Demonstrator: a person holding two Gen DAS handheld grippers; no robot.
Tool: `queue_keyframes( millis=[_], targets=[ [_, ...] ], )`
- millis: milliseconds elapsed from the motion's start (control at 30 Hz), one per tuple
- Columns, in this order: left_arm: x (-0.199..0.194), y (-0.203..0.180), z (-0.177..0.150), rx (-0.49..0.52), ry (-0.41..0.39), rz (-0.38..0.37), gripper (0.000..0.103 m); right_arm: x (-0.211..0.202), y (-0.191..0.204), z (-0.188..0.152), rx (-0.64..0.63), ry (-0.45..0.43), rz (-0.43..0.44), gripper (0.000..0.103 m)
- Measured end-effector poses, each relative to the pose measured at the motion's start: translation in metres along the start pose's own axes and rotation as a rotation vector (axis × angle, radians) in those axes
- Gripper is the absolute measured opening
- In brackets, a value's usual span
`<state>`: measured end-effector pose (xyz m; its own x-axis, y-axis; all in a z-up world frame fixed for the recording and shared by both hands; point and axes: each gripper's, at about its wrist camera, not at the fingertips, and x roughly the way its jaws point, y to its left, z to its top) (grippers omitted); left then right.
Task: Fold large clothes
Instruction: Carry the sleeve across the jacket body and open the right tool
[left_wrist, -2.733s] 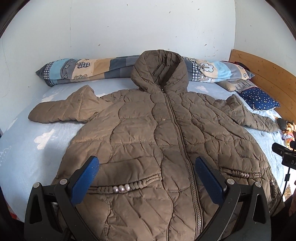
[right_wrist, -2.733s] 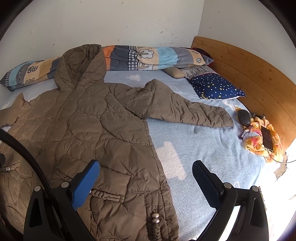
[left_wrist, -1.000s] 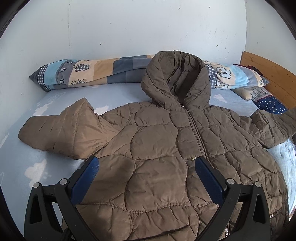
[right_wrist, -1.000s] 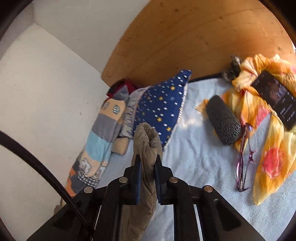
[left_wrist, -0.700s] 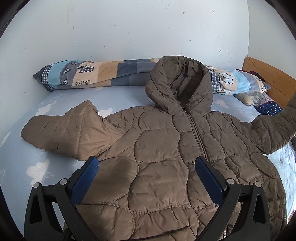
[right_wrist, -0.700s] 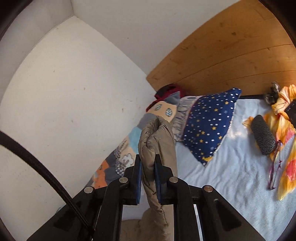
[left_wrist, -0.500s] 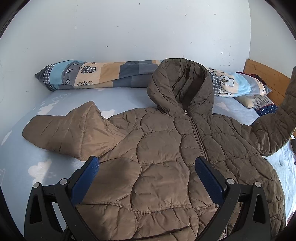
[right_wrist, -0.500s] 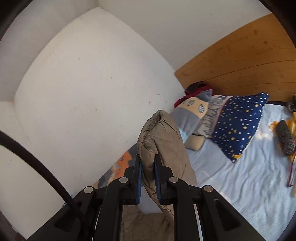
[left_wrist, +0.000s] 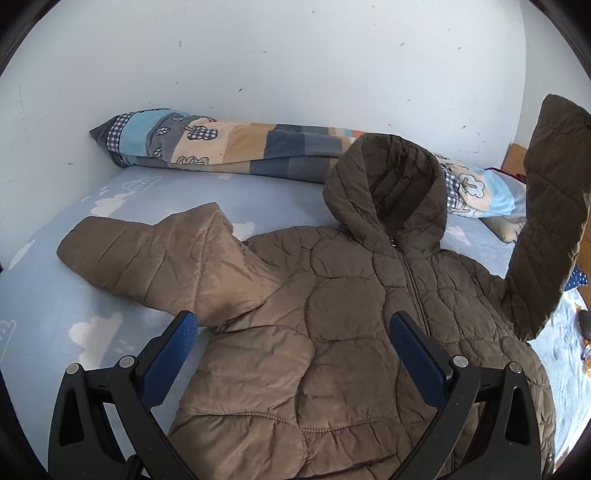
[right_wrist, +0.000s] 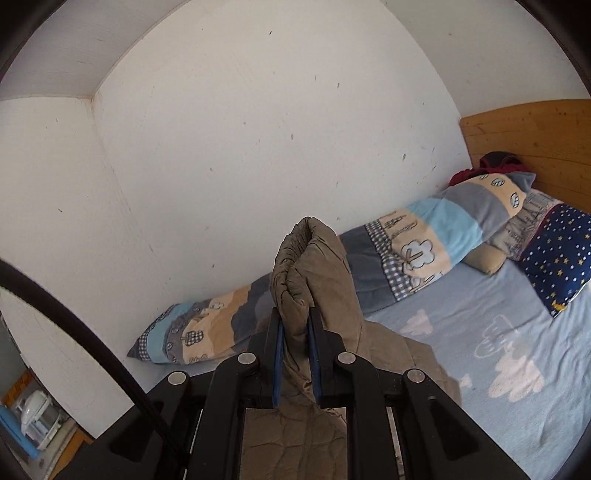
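From the left wrist, a bed (left_wrist: 258, 206) with a pale blue sheet printed with white clouds fills the view, pushed against a white wall (left_wrist: 295, 66). A long patchwork bolster (left_wrist: 229, 147) lies along the wall. The brown quilted jacket (left_wrist: 332, 332) lies front up on the sheet, zipped, its hood (left_wrist: 388, 192) leaning on the bolster. One sleeve (left_wrist: 147, 258) lies flat toward the left of the picture; the other sleeve (left_wrist: 550, 206) stands raised off the bed at the right edge, cuff uppermost. The left gripper (left_wrist: 291, 332) hovers above the jacket's chest, tilted down, its blue pads spread wide with nothing between them.

From the right wrist, two white walls meet in a corner, and a wooden headboard (right_wrist: 535, 133) stands at the right. The bolster (right_wrist: 424, 243) runs along the wall, a star-printed navy pillow (right_wrist: 557, 262) and a tan cushion (right_wrist: 484, 258) near its far end, something dark red behind. The right gripper (right_wrist: 295, 339) points nearly level across the bed, its pads pinching the sleeve cuff (right_wrist: 306, 266), which bulges up past the fingertips. The jacket's body hangs below the gripper. A black cable (right_wrist: 74, 332) arcs across the left.
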<state>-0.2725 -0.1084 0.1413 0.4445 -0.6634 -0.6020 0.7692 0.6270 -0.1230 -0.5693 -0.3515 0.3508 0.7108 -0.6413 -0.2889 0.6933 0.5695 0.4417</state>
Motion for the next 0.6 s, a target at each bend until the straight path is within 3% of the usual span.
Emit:
queue_keyframes(
  millis=[300,600],
  targets=[
    [-0.005,0.040,0.010,-0.070,0.017,0.074,0.103,0.091,0.088,-0.090,-0.125,0.184,-0.021,0.013],
    [0.003,0.056,0.004,-0.107,0.080,0.085,0.103,0.174,0.108,-0.199,-0.159,0.380,-0.080,0.013]
  ],
)
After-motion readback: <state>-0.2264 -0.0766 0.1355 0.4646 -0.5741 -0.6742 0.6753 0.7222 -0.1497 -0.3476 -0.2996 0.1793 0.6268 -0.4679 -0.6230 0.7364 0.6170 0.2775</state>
